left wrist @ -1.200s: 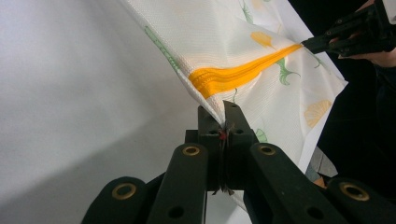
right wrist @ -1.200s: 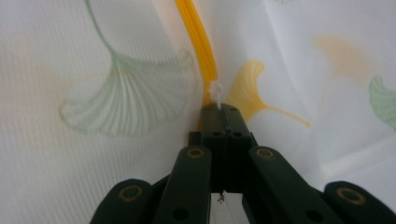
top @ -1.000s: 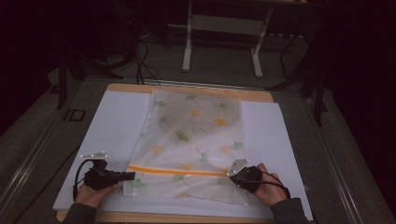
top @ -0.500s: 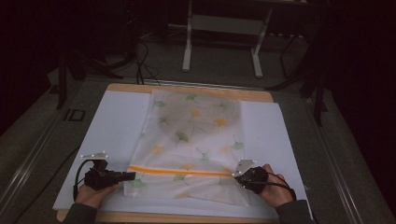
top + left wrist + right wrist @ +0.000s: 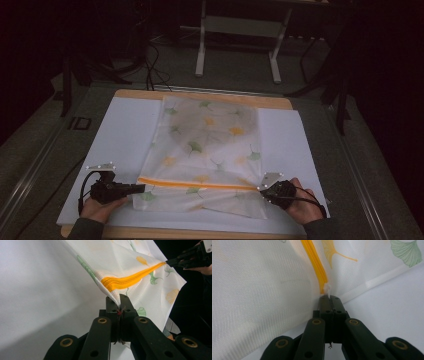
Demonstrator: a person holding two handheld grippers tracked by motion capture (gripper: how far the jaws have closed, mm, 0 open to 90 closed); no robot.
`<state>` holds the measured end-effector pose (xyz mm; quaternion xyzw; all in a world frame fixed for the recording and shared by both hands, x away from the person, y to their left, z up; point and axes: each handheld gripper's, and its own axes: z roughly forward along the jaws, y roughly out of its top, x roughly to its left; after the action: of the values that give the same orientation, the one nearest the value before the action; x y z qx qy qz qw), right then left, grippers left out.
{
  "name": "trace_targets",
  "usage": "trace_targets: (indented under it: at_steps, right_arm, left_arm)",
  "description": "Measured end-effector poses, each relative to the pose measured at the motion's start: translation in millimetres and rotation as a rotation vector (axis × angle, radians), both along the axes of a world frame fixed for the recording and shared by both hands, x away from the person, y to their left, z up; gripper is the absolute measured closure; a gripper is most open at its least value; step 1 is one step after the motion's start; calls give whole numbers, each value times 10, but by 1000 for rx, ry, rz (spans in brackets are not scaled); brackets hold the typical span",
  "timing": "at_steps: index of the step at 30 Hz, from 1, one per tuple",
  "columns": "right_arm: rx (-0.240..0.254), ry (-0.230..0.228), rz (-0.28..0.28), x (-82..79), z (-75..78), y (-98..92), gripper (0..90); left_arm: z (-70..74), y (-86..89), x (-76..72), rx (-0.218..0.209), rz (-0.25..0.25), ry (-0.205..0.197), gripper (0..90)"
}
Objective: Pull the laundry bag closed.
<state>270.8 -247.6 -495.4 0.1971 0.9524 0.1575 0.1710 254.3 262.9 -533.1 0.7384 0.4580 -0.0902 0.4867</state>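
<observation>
My two grippers, left gripper (image 5: 141,188) and right gripper (image 5: 261,189), pinch the soft, light mesh bag (image 5: 210,150) at its orange zipper's (image 5: 197,182) ends.

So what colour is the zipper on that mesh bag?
Orange zipper, clearest in the left gripper view.

I see a white mat (image 5: 120,135) spread over a wooden board (image 5: 210,95), whose bare edge shows along the far side and again at the near one. A small dark rectangle (image 5: 78,123) lies on the grey surface (image 5: 45,150) off the mat's far left corner. Farther back stands a pale metal frame (image 5: 237,35) on two feet, and dark cables (image 5: 150,65) trail across the floor to its left. Black stands (image 5: 340,85) rise on the right, in shadow.
</observation>
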Motion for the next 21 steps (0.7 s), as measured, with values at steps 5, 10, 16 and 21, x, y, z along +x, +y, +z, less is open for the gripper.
trace_targets:
  at_steps: [5, 10, 16, 21]
  right_arm:
    - [1, -2, -10, 1, 19, -24, 900]
    - [5, -1, -16, -3, 42, -60, 900]
    - [9, 10, -21, -21, 6, -90, 900]
    - [23, 17, -18, -40, -5, -146, 900]
  left_arm:
    - [-4, -27, -3, 0, -12, 4, 886]
    - [16, -45, -23, -1, -38, -14, 886]
    - [12, -69, -44, 7, -60, -12, 883]
    - [5, 30, -79, 9, -35, -16, 844]
